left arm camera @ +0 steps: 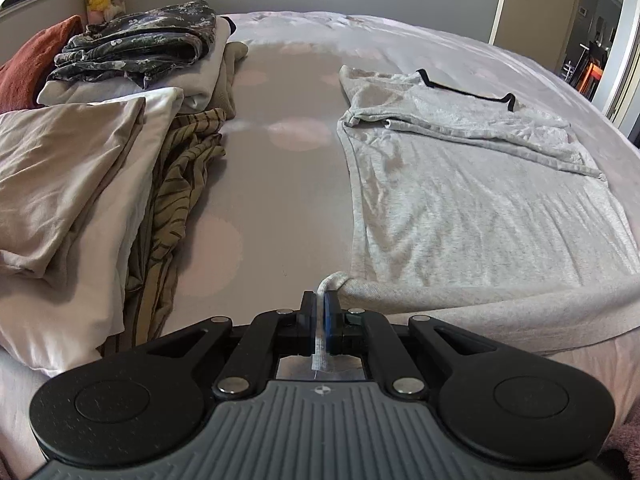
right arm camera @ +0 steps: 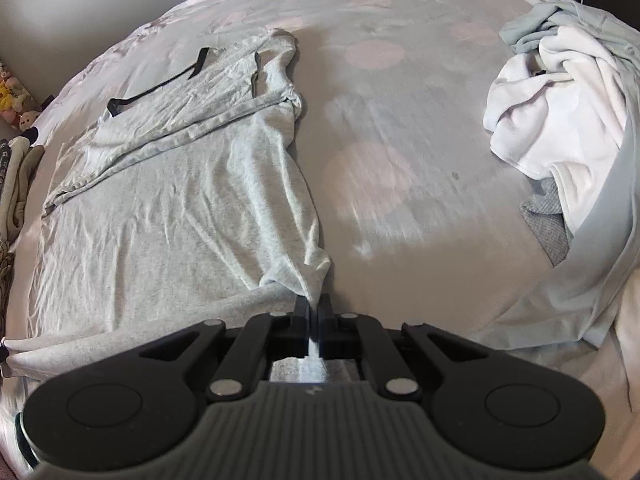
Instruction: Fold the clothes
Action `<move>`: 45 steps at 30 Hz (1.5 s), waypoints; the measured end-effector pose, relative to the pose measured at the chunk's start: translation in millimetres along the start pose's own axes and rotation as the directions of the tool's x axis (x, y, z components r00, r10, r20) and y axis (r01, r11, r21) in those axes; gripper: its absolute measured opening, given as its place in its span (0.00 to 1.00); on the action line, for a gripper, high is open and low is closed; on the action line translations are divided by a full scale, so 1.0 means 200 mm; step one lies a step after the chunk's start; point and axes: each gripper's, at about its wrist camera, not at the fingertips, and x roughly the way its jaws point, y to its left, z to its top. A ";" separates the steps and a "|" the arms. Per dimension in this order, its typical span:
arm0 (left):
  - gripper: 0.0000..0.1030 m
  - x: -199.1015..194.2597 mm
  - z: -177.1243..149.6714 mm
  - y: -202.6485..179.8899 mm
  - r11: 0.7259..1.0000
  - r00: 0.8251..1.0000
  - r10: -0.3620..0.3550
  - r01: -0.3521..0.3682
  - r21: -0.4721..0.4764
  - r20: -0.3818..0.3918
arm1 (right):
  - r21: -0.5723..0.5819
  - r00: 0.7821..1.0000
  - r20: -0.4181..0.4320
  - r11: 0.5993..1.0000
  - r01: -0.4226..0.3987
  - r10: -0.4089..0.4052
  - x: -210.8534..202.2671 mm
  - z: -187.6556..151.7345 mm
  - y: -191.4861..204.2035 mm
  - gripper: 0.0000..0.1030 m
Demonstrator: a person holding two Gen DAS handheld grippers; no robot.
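Observation:
A light grey T-shirt (left arm camera: 472,200) with a black neck trim lies flat on the bed, its sleeves folded in across the chest. In the left wrist view my left gripper (left arm camera: 320,300) is shut on the shirt's near-left hem corner, a pinch of grey cloth squeezed between the black pads. In the right wrist view the same grey T-shirt (right arm camera: 168,200) spreads to the left, and my right gripper (right arm camera: 314,304) is shut on its near-right hem corner, where the cloth bunches up. Both corners are lifted slightly off the sheet.
The bed sheet (left arm camera: 280,184) is pale with pink dots. Stacked folded clothes (left arm camera: 132,48), beige pillowcases (left arm camera: 72,176) and a striped olive garment (left arm camera: 180,200) sit at the left. A heap of white and pale blue laundry (right arm camera: 560,120) lies at the right. An open door (left arm camera: 532,4) stands beyond.

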 end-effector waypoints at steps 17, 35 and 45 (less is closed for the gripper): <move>0.25 -0.04 -0.11 0.03 0.998 0.997 0.024 -0.019 -0.066 0.070 | 0.249 0.985 0.165 0.964 -0.091 0.050 -0.11 -0.06 -0.15 0.49; 0.38 -0.20 -0.10 -0.01 0.997 0.981 0.068 -0.071 0.009 0.182 | 0.174 0.865 0.483 0.953 -0.249 0.138 -0.39 -0.14 -0.13 0.71; 0.39 -0.28 -0.14 -0.21 0.961 0.973 -0.066 0.002 0.275 0.222 | -0.254 0.924 0.326 0.960 -0.120 0.202 -0.44 -0.21 0.24 0.68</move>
